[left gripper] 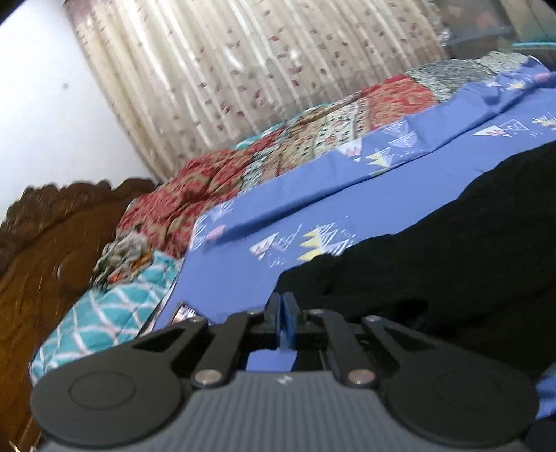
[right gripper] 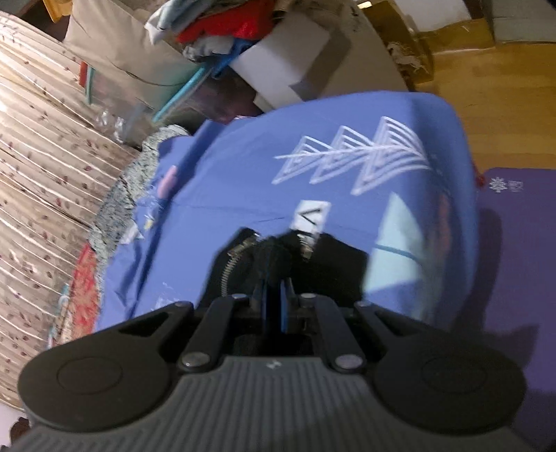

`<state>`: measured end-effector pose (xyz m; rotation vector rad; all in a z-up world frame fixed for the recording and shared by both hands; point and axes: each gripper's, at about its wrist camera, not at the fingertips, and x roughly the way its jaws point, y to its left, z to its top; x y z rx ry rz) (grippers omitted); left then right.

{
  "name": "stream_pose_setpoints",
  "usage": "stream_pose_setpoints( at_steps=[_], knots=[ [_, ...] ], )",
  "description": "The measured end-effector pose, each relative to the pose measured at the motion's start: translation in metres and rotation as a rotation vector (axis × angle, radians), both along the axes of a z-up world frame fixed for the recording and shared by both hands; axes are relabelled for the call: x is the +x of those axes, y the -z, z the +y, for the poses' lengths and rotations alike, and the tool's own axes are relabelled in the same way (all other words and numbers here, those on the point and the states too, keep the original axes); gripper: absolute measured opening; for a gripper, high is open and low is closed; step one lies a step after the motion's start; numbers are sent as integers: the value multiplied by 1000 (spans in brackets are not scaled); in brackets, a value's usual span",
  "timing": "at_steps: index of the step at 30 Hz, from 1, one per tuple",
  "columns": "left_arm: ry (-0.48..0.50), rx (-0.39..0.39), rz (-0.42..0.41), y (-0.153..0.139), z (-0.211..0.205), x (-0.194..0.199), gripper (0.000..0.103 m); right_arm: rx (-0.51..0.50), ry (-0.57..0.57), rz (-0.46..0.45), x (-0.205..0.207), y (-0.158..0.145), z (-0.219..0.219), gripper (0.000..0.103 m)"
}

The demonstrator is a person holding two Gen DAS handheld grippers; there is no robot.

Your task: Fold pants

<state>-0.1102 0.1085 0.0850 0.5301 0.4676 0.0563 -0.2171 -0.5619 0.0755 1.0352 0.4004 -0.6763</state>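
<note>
The black pants (left gripper: 434, 257) lie on a blue patterned bedsheet (left gripper: 278, 184). In the left wrist view they spread from the fingertips to the right edge. My left gripper (left gripper: 284, 306) is shut on the pants' near left edge. In the right wrist view my right gripper (right gripper: 274, 278) is shut on the pants' top part (right gripper: 333, 260), where an open metal zipper (right gripper: 231, 259) and a white label (right gripper: 310, 215) show. The cloth there is lifted off the sheet (right gripper: 243, 167).
A red patterned quilt (left gripper: 208, 187) and a teal checked pillow (left gripper: 114, 313) lie along the far side, by a carved wooden headboard (left gripper: 45, 250) and a curtain (left gripper: 226, 69). Beyond the bed's end are piled clothes and boxes (right gripper: 243, 31), wooden floor (right gripper: 493, 104) and a purple mat (right gripper: 514, 260).
</note>
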Motion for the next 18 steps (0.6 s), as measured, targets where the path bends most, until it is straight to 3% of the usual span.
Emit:
stream_pose_setpoints(
  at_steps=[2,5,6,8,12,13,16,18],
  knots=[
    [-34,-54,15,-3,11,-2,9,-2,8,15,-6,5,0,10],
    [-92,-226,85,-14,35,5,15,58,36,32,-12,17,-7,17],
    [-112,-302,120,-17,45,10,21,55,68,42,-15,18,-8,18],
    [-157,-443,161,-21,65,16,49,3,95,45,-18,13,-7,24],
    [-178,-749,255,-16,99,36,63,-124,36,32,-10,-6,6,34],
    [-190,-814,284,-13,104,43,74,-146,17,33,-6,-10,10,39],
    [-211,-997,346,3,117,66,78,-169,-41,55,12,-12,20,46],
    [-233,-1068,384,15,119,85,79,-147,-64,67,22,-6,22,51]
  ],
)
